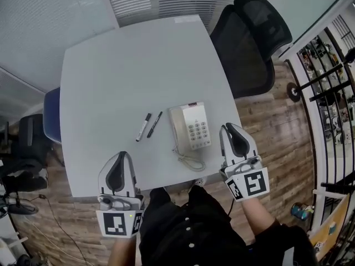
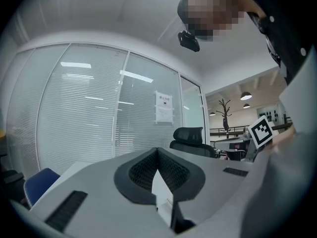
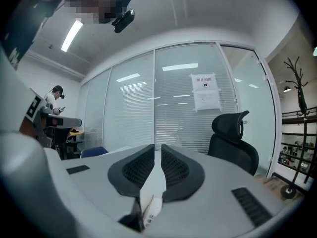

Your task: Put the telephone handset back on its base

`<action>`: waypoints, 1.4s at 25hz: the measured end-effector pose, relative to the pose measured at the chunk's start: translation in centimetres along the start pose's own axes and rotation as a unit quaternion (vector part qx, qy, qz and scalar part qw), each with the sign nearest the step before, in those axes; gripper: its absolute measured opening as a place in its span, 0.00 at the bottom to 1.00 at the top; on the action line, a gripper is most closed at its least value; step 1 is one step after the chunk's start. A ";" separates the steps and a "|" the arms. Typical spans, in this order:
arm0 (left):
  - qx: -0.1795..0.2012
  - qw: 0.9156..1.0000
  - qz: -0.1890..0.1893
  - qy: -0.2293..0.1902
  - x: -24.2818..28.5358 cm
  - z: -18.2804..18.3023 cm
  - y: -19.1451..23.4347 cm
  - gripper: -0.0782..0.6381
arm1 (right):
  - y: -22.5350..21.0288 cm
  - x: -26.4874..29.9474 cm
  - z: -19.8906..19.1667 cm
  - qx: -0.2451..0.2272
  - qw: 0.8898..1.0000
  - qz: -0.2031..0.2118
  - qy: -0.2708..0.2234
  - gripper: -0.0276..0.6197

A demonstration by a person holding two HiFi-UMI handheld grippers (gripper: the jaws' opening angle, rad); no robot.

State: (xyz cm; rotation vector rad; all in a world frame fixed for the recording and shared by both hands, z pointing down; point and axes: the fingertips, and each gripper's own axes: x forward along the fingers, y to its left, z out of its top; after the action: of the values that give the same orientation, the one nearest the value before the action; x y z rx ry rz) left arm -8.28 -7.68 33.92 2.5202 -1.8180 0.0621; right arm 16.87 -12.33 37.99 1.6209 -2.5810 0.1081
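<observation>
A cream telephone base [image 1: 198, 127] sits near the front edge of the grey table [image 1: 127, 76]. Its handset [image 1: 177, 126] lies in the cradle along the base's left side, and the coiled cord [image 1: 190, 160] curls in front. My right gripper [image 1: 228, 127] hovers just right of the phone, clear of it, jaws together with nothing between them [image 3: 159, 147]. My left gripper [image 1: 121, 155] is over the table's front edge, well left of the phone, also shut and empty [image 2: 157, 150]. Both point level across the table.
Two pens, one white [image 1: 143, 127] and one black [image 1: 155, 124], lie left of the phone. A black office chair [image 1: 252, 43] stands at the table's far right corner and a blue chair [image 1: 51, 115] at its left side. A person [image 3: 53, 100] stands beyond the glass wall.
</observation>
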 end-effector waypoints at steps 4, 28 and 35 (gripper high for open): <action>0.008 1.000 0.004 -0.017 0.0 1.3 0.2 0.13 | -0.7 -1.1 2.1 0.005 1.000 -0.005 -0.020 0.11; 0.046 0.994 0.030 -0.090 -2.2 7.2 2.2 0.13 | -5.7 -6.2 8.3 0.015 0.991 -0.067 -0.115 0.10; 0.044 0.994 0.037 -0.092 -2.4 7.2 2.6 0.13 | -7.1 -6.7 7.7 0.025 0.989 -0.090 -0.111 0.10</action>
State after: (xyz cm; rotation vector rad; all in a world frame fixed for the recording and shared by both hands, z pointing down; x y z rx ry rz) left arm -11.37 -6.60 26.65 2.5954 -2.0187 -0.0949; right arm 25.81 -10.24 29.65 1.9800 -2.5882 -0.0232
